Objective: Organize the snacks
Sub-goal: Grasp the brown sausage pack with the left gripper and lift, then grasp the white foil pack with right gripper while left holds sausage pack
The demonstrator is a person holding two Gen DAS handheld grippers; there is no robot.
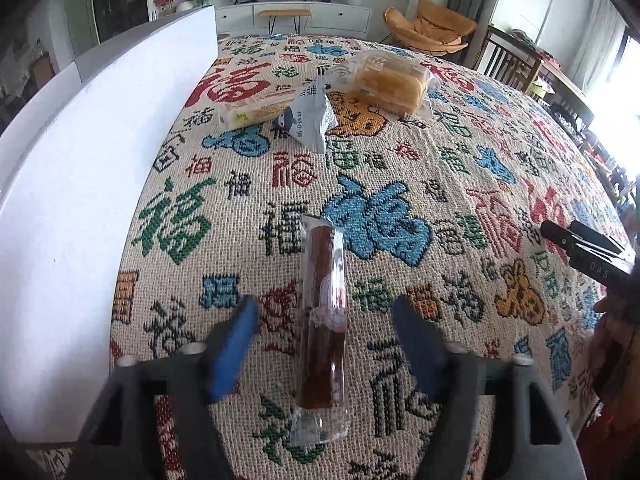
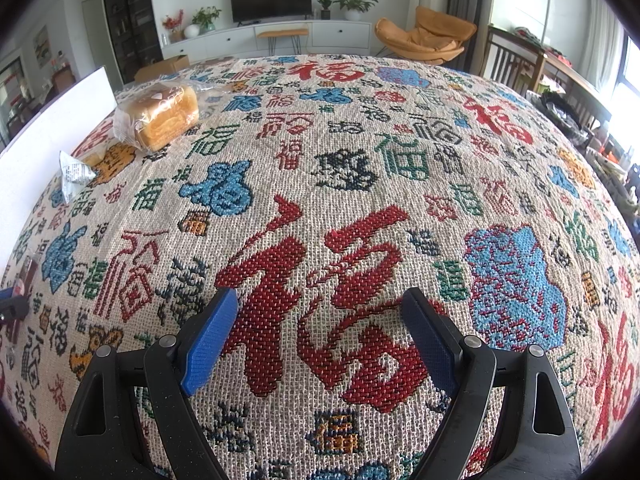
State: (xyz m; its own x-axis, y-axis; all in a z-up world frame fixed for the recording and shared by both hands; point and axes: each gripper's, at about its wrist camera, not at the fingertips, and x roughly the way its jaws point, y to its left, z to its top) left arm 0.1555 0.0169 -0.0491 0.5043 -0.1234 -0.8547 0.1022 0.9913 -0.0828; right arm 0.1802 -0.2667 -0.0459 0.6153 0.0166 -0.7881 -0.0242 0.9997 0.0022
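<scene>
Lying on the cloth [image 1: 460,168], a wrapped brown stick [image 1: 323,320] sits between the spread fingers of the left gripper [image 1: 324,320], untouched. The right gripper [image 2: 320,332] hangs open over bare cloth, empty.

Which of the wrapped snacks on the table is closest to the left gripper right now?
The long brown snack stick in clear wrap, lying between the open left gripper fingers. The bread loaf, silver packet and pale cake pack lie farther away.
</scene>
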